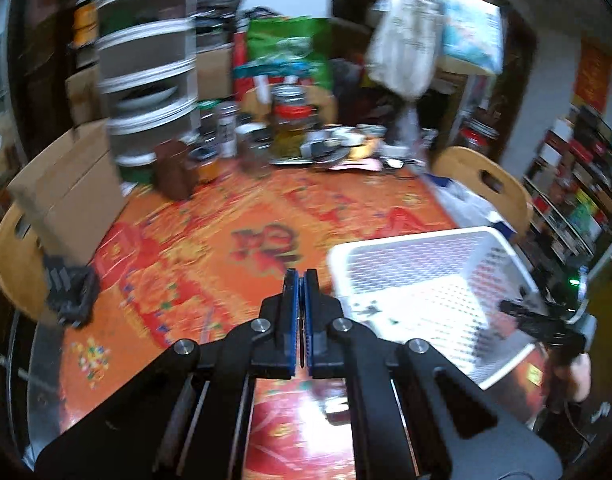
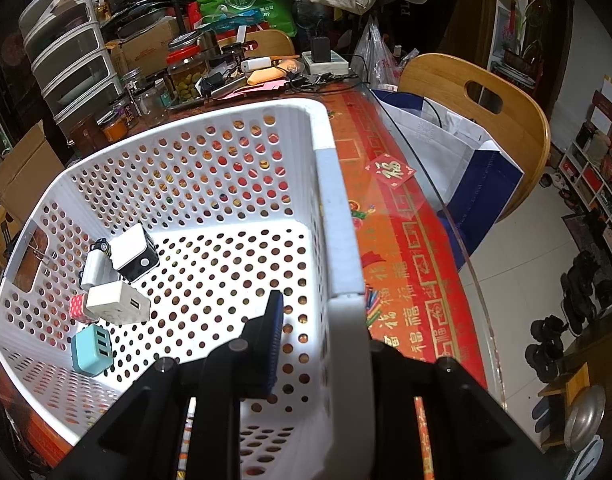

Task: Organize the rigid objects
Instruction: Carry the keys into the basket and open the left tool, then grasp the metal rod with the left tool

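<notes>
On the red-and-orange tablecloth (image 1: 210,248) stood a white perforated basket (image 2: 242,152), and the right gripper (image 2: 325,336) was clamped on its right-hand wall: one blue-padded finger (image 2: 272,344) sat inside, the other finger was hidden behind the rim outside. That grip most likely served to steady the basket so it would not slide or tip while pieces went in.

The left gripper (image 1: 301,312) hung above the cloth just left of the basket, its jaws pressed together; a thin dark sliver showed in the seam between the pads, but nothing could be made out as held. The blur across that view fitted a hand in transit, probably heading off for another piece.

The task's things lay gathered in the basket's left corner, near the cut-out handle. Counted there: one teal charger (image 2: 92,350) with three ports, one white charger (image 2: 118,304) with a single port facing out, one black-and-white cube (image 2: 134,252), one white rounded plug (image 2: 94,268), one red-and-white patterned bit (image 2: 77,306) half hidden, and a small dark object (image 2: 101,245) too little to name. Six in all, though the pile could hide more.

One dark blurred object (image 1: 72,292) remained out on the table's left edge, well apart from the basket; it seemed a candidate for collection
</notes>
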A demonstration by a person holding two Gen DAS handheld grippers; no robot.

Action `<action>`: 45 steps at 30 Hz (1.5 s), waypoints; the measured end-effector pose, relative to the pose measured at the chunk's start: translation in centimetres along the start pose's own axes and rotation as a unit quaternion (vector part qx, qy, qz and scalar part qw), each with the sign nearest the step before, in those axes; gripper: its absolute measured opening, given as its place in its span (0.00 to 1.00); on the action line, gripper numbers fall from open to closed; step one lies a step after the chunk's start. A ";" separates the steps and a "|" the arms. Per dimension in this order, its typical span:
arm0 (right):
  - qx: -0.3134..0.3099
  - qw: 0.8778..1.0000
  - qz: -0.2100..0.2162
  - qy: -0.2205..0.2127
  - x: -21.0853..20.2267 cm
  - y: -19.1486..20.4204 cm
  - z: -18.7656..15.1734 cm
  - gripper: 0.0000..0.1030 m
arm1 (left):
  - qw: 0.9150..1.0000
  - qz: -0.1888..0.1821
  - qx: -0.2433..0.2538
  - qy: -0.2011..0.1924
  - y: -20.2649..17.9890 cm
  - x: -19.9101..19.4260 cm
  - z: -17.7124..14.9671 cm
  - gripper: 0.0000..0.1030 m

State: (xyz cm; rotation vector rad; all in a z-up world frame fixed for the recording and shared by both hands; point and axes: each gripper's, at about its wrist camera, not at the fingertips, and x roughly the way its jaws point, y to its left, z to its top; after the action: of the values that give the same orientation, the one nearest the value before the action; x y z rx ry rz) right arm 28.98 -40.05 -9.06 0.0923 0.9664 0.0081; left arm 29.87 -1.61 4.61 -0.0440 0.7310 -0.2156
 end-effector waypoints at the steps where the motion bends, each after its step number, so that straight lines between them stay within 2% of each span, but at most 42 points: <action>1: 0.000 1.000 0.000 0.000 0.0 0.0 0.0 0.21 | 1.000 -0.007 0.009 0.004 -1.4 0.3 0.2 0.02; 4: 0.001 1.000 0.001 -0.001 0.0 -0.1 -0.2 0.21 | 0.998 -0.032 0.038 0.034 -5.7 2.5 -0.2 0.02; 7: 0.002 1.000 0.002 -0.001 0.0 -0.1 -0.2 0.21 | 0.993 -0.057 0.055 0.085 -9.0 5.9 -1.6 0.02; 11: 0.001 1.000 0.001 0.002 0.0 -0.1 -0.3 0.21 | 0.986 -0.055 0.068 0.145 -11.4 10.6 -3.8 0.02; 14: 0.000 1.000 0.002 0.002 0.0 -0.1 -0.3 0.21 | 0.980 -0.046 0.068 0.180 -11.8 13.1 -5.2 0.02; 20: 0.001 1.000 0.004 0.002 0.0 -0.1 -0.3 0.22 | 0.974 -0.023 0.105 0.200 -12.0 14.3 -6.2 0.02; 22: 0.001 1.000 0.004 0.002 0.0 -0.1 -0.3 0.22 | 0.973 -0.036 0.104 0.201 -12.2 14.4 -6.4 0.03; 24: 0.001 1.000 0.004 0.003 0.0 -0.1 -0.3 0.22 | 0.974 -0.062 0.103 0.192 -12.1 14.2 -6.2 0.09; 27: -0.001 1.000 0.001 0.006 0.0 -0.1 -0.2 0.22 | 0.985 -0.070 0.093 0.125 -10.3 10.3 -5.0 0.25; 28: -0.002 1.000 0.000 0.006 0.0 0.0 -0.2 0.22 | 0.990 -0.074 0.085 0.086 -8.9 8.0 -4.3 0.42; 29: -0.002 1.000 0.000 0.007 0.0 0.0 -0.2 0.22 | 0.993 -0.072 0.075 0.047 -7.3 5.6 -3.9 0.71; 31: -0.002 1.000 0.001 0.007 0.1 0.0 -0.2 0.22 | 0.998 -0.037 0.053 -0.022 -3.5 1.6 -3.3 1.00; 32: -0.002 1.000 0.001 0.007 0.1 0.0 -0.2 0.22 | 0.998 -0.010 0.043 -0.048 -1.5 0.2 -3.3 1.00; 33: -0.001 1.000 0.001 0.007 0.1 0.0 -0.2 0.22 | 0.998 0.022 0.034 -0.056 0.3 -0.3 -3.4 1.00; 35: -0.002 1.000 0.003 0.007 0.1 0.0 -0.1 0.22 | 0.996 0.081 0.005 -0.039 4.7 0.7 -4.0 1.00; 36: -0.002 1.000 0.003 0.007 0.1 0.0 -0.1 0.22 | 0.995 0.093 -0.007 -0.021 6.5 1.9 -4.4 1.00; 40: -0.001 1.000 0.003 0.007 0.1 0.0 -0.1 0.22 | 0.989 0.108 -0.044 0.088 13.0 9.5 -7.7 0.98; 42: 0.000 1.000 0.002 0.007 0.1 0.0 -0.2 0.22 | 0.987 0.116 -0.044 0.103 14.2 11.8 -9.4 0.97; 45: -0.001 1.000 -0.001 0.010 0.1 0.0 -0.2 0.22 | 0.987 0.118 -0.038 0.105 14.6 13.3 -10.8 0.97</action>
State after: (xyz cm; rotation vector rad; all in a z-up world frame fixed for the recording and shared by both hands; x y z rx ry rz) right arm 28.89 -40.02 -9.26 0.0905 0.9858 0.0086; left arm 34.86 10.21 -13.84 -0.0070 0.9470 0.0353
